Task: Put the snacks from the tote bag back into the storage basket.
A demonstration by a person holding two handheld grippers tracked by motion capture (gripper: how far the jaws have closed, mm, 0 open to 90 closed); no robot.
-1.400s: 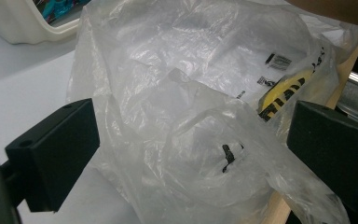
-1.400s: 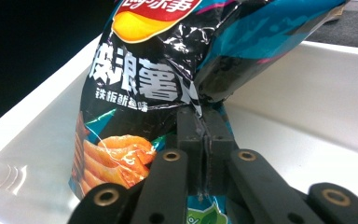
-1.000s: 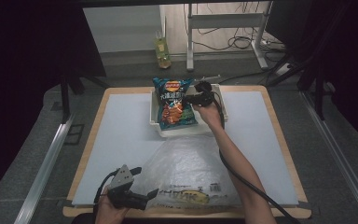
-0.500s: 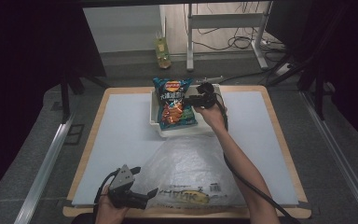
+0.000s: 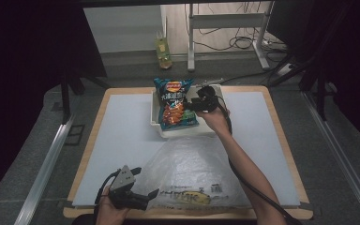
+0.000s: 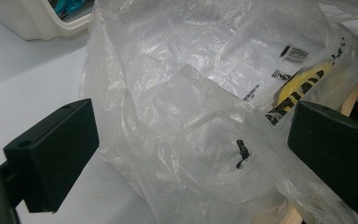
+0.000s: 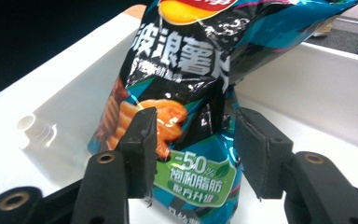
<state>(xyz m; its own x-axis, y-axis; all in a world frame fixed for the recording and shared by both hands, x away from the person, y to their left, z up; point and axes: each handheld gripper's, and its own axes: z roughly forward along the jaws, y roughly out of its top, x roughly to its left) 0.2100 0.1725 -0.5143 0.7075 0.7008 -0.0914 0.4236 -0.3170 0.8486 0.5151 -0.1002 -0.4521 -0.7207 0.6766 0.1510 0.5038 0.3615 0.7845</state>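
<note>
The right claw (image 5: 188, 104) has just been opening – its jaws now stand apart, the chip bag (image 5: 173, 104) between them but loose, leaning in the white tray (image 5: 183, 132). Nearer than the tray, the left claw (image 5: 151, 194) gapes around the plastic bag (image 5: 194, 176) – ungripped.

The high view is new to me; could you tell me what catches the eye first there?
The bright blue chip bag stands out, lying in the white tray at the table's far middle, with the right gripper at its edge, jaws just opening around a fold of it. Nearer, a crumpled clear plastic bag spreads over the front edge, the left gripper open at its corner.
</note>
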